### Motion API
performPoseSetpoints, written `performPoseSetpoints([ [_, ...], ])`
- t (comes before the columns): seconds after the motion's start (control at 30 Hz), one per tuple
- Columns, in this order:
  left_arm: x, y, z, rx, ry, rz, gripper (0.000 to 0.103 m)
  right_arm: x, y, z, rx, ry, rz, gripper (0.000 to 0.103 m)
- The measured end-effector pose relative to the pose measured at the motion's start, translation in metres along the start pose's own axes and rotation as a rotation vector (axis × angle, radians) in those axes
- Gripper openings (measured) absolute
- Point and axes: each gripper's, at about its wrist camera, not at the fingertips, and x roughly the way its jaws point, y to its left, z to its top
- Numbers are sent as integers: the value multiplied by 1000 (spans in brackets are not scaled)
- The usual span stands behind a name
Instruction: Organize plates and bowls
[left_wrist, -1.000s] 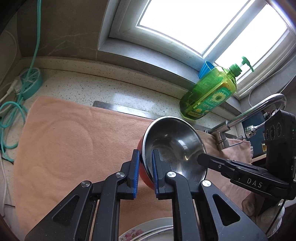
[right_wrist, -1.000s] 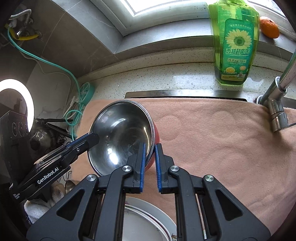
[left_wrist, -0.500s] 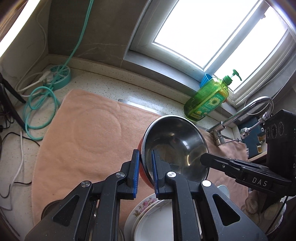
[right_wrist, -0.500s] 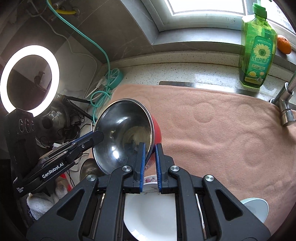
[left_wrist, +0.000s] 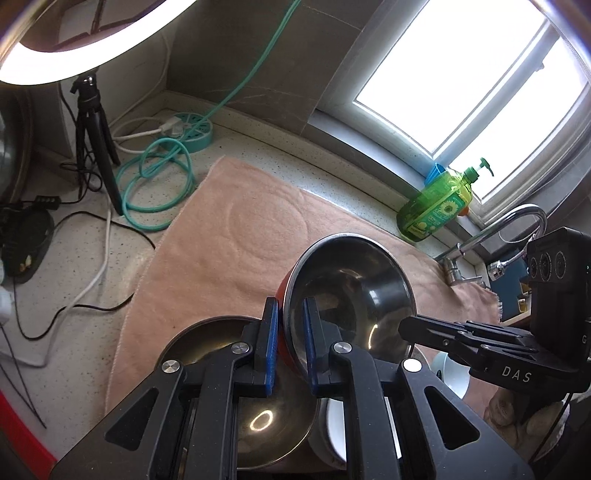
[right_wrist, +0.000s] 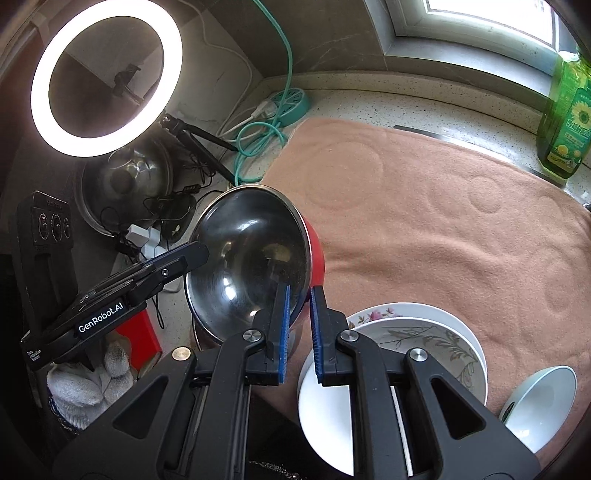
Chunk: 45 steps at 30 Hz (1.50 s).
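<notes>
A steel bowl with a red outside (left_wrist: 351, 284) (right_wrist: 251, 258) hangs tilted in the air, gripped on opposite rims. My left gripper (left_wrist: 290, 345) is shut on its left rim; my right gripper (right_wrist: 298, 332) is shut on its right rim. Beneath it in the left wrist view sits another steel bowl (left_wrist: 221, 343) at the towel's near edge. A stack of white flowered plates (right_wrist: 424, 332) lies to its right, with a small white bowl (right_wrist: 543, 398) (left_wrist: 452, 373) further right. The far side of each gripper's own hold is partly hidden by the bowl.
A peach towel (left_wrist: 251, 229) (right_wrist: 443, 206) covers the counter. A green soap bottle (left_wrist: 436, 210) (right_wrist: 565, 122) and a tap (left_wrist: 495, 236) stand near the window. Teal cable (left_wrist: 159, 184), a ring light (right_wrist: 103, 74) on a tripod, a steel lid (right_wrist: 125, 181) and a gloved hand (right_wrist: 88, 384) crowd the left.
Both grippers have carried the bowl back toward the towel's near left corner. The second steel bowl, the plates and the small white bowl have come into view below.
</notes>
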Motion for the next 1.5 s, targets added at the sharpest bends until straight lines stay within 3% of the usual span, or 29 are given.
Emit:
performPoseSetpoints([
  [0.37, -15, 37, -31, -58, 18, 40, 11, 37, 29, -22, -59, 95, 9, 11],
  [0.63, -7, 56, -53, -95, 59, 62, 11, 65, 36, -34, -94, 148, -31, 11],
  [1.5, 12, 64, -61, -75, 118, 123, 11, 90, 46, -33, -169, 170, -110, 11],
])
